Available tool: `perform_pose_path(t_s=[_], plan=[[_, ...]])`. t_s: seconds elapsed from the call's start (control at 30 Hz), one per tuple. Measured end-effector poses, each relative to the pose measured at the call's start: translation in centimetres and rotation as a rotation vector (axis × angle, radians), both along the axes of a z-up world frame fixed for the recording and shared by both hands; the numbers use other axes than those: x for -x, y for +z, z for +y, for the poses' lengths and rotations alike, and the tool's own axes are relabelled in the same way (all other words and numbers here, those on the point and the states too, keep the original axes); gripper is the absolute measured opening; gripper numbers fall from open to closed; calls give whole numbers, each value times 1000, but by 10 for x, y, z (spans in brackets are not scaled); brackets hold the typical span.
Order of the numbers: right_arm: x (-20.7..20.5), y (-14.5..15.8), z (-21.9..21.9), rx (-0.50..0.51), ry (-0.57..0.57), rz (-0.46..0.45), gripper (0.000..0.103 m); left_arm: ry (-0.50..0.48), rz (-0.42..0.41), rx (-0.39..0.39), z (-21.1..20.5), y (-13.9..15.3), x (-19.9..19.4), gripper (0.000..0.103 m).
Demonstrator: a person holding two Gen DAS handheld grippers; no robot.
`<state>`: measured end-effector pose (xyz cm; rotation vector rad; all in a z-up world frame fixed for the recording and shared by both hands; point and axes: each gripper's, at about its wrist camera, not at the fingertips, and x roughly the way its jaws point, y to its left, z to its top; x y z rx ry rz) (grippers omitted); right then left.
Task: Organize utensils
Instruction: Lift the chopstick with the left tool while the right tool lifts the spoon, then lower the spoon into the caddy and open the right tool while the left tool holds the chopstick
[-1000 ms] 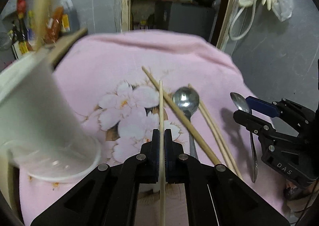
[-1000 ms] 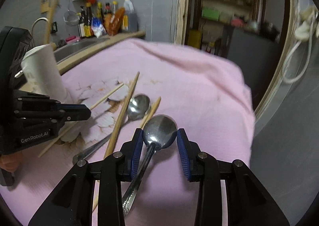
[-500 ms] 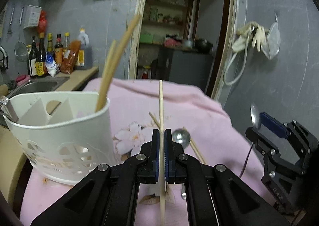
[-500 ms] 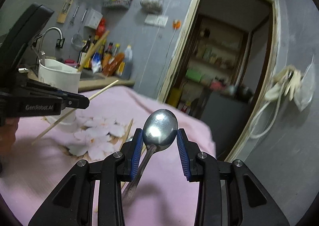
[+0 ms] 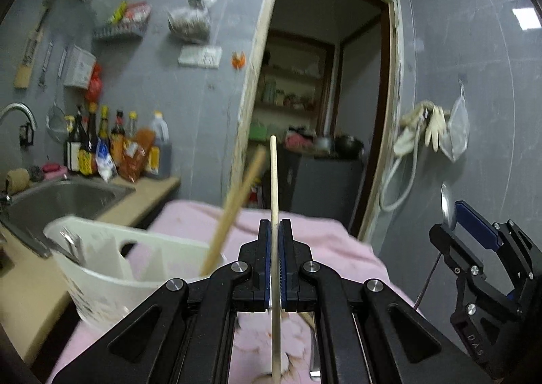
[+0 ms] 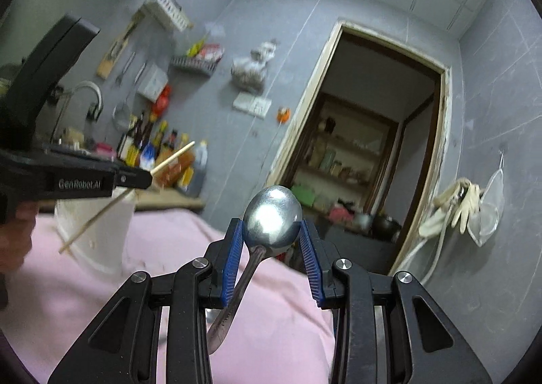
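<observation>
My left gripper [image 5: 274,231] is shut on a single pale chopstick [image 5: 273,187] that sticks up past the pads, lifted above the pink cloth [image 5: 315,238]. To its left stands the white utensil holder [image 5: 101,269] with chopsticks [image 5: 233,208] leaning out and a metal handle in its left compartment. My right gripper [image 6: 271,231] is shut on a steel spoon [image 6: 272,218], bowl up between the blue pads, handle hanging down. The right gripper [image 5: 474,231] with the spoon [image 5: 447,204] also shows at the right of the left wrist view. The left gripper [image 6: 142,179] and its chopstick [image 6: 172,155] show at the left of the right wrist view, in front of the holder [image 6: 98,231].
A steel sink [image 5: 57,201] and a wooden counter [image 5: 149,187] with sauce bottles [image 5: 111,150] lie to the left. An open doorway [image 5: 321,120] is straight ahead. Gloves and a hose [image 5: 430,123] hang on the right wall. A person's hand [image 6: 13,238] holds the left gripper.
Both grippers have risen and tilted up from the cloth toward level, carrying the chopstick and the spoon. The loose chopsticks and second spoon on the cloth have dropped out of sight.
</observation>
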<state>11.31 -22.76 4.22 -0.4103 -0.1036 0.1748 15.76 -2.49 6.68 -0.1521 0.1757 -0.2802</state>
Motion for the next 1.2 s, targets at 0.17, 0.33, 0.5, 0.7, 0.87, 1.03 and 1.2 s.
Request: perform_pose_path(t_s=[0.17, 0.33, 0.5, 0.7, 0.87, 1.03, 1.2], plan=[[1, 25, 11, -65, 60, -54, 32, 33, -94, 45, 25, 25, 7, 2], [-3, 49, 31, -119, 131, -93, 32, 78, -175, 100, 63, 53, 7, 2], [-15, 72, 58, -174, 204, -113, 32, 173, -208, 151, 107, 69, 1, 2], [-35, 79, 85, -241, 291, -59, 32, 294, -202, 237, 164, 66, -7, 2], [-47, 67, 102, -252, 323, -16, 32, 369, -192, 331, 200, 57, -14, 2], [-56, 55, 113, -237, 331, 7, 32, 403, -157, 391, 216, 44, -27, 2], [-65, 42, 119, -227, 335, 30, 32, 426, -131, 375, 211, 29, -37, 2]])
